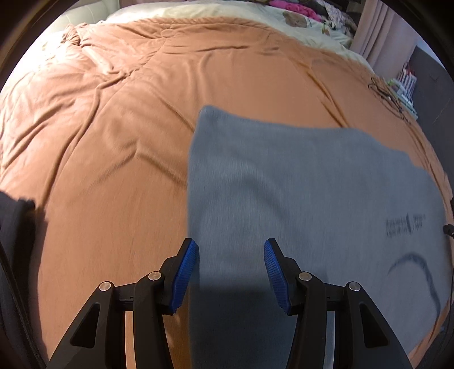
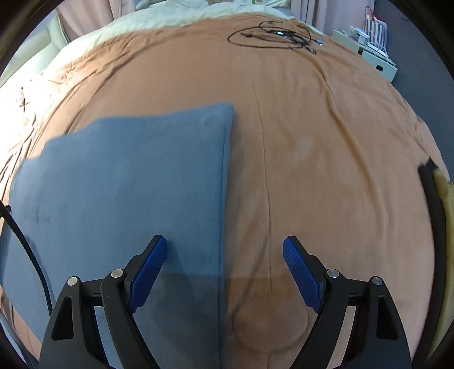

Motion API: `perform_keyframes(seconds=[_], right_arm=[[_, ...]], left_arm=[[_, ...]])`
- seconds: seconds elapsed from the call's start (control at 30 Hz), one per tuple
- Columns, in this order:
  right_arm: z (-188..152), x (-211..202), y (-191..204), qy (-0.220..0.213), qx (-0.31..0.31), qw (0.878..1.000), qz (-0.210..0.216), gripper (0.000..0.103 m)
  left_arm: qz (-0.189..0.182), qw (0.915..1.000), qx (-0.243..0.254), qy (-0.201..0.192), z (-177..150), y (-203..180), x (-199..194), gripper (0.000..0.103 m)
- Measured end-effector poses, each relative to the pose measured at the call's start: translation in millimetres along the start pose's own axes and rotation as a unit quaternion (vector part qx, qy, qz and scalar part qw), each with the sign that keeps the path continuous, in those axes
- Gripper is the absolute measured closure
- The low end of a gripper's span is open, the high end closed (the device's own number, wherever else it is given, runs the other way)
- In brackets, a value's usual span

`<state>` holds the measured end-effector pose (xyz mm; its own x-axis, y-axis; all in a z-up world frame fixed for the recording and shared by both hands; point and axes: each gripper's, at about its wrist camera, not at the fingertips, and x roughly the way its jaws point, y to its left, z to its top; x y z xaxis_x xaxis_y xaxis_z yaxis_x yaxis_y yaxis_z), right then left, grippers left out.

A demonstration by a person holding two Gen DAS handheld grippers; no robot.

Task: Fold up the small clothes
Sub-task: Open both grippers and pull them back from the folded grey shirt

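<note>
A grey-blue garment [image 1: 298, 198] lies flat on the orange bedspread [image 1: 113, 127], folded to a rough rectangle with dark print near its right side. My left gripper [image 1: 231, 249] hovers above the garment's left edge, jaws apart and empty. In the right wrist view the same garment [image 2: 127, 184] fills the left half, its straight right edge running down the middle. My right gripper [image 2: 224, 247] stands wide open over that edge, nothing between its blue pads [image 2: 300, 272].
A tangle of black cable [image 2: 275, 34] lies on the far part of the bedspread [image 2: 326, 156]. A cream blanket [image 1: 227, 11] and colourful clothes [image 1: 295, 8] sit at the head. A dark item [image 2: 431, 193] rests at the right edge; a white drawer unit [image 2: 374, 56] stands beyond.
</note>
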<state>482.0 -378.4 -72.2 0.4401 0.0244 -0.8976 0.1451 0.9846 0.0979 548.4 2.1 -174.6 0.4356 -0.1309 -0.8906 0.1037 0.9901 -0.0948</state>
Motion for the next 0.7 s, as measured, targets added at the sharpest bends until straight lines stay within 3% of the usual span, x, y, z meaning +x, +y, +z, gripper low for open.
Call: perform_keyframes(seconds=[0.5, 0.7], right_arm=[[-71, -47, 3, 0.015, -0.013, 1.000, 0.012, 0.020], [-108, -58, -1, 0.019, -0.010, 1.000, -0.002, 0.020]], left_arm=[[-0.003, 0.9996, -0.023, 0.014, -98, 13, -48, 0.051], [0.000, 0.9994, -0.031, 0.012, -130, 18, -62, 0.050]])
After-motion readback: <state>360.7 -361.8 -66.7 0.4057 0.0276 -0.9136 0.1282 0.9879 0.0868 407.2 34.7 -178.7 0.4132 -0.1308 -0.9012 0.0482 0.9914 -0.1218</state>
